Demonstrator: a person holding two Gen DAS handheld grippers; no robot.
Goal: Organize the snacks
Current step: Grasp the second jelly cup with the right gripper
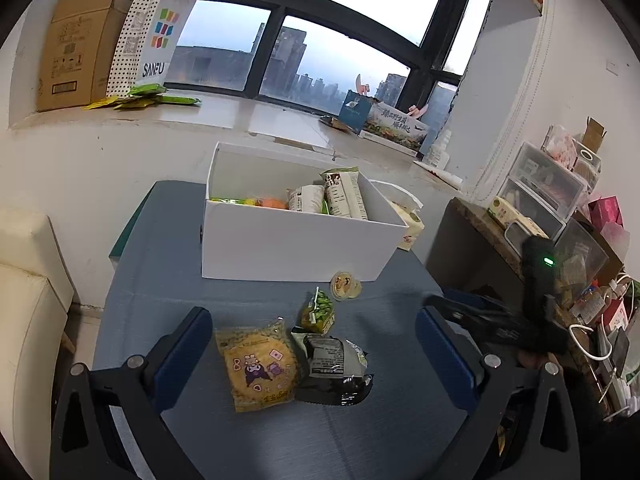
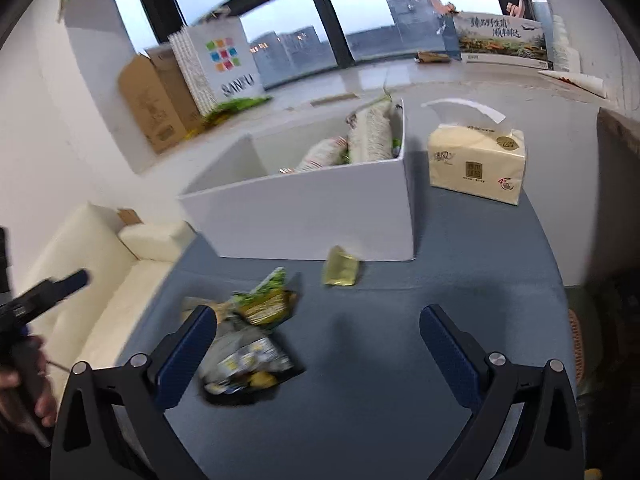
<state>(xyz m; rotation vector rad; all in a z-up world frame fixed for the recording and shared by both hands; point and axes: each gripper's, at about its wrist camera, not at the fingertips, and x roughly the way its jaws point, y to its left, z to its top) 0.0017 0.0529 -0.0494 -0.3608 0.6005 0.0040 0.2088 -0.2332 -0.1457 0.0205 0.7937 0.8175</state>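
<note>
Loose snacks on blue tabletop [image 1: 240,292], all at 6 o'clock of white box [image 1: 288,240]: yellow packet [image 1: 256,364], black packet [image 1: 332,364] touching it at 3 o'clock, green packet [image 1: 318,312] just at 12 of the black one, small jelly cup [image 1: 345,285] nearest the box. Box already holds several packets. My left claw [image 1: 314,344] gapes wide, holding nothing, snacks between its fingers. My right claw [image 2: 318,340] also spread wide, nothing gripped. Tissue pack [image 2: 476,164] at 3 o'clock of box.

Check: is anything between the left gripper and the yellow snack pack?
Nothing visible. The left gripper is open with the yellow pack lying between its fingers; a dark pack touches its right side.
</note>
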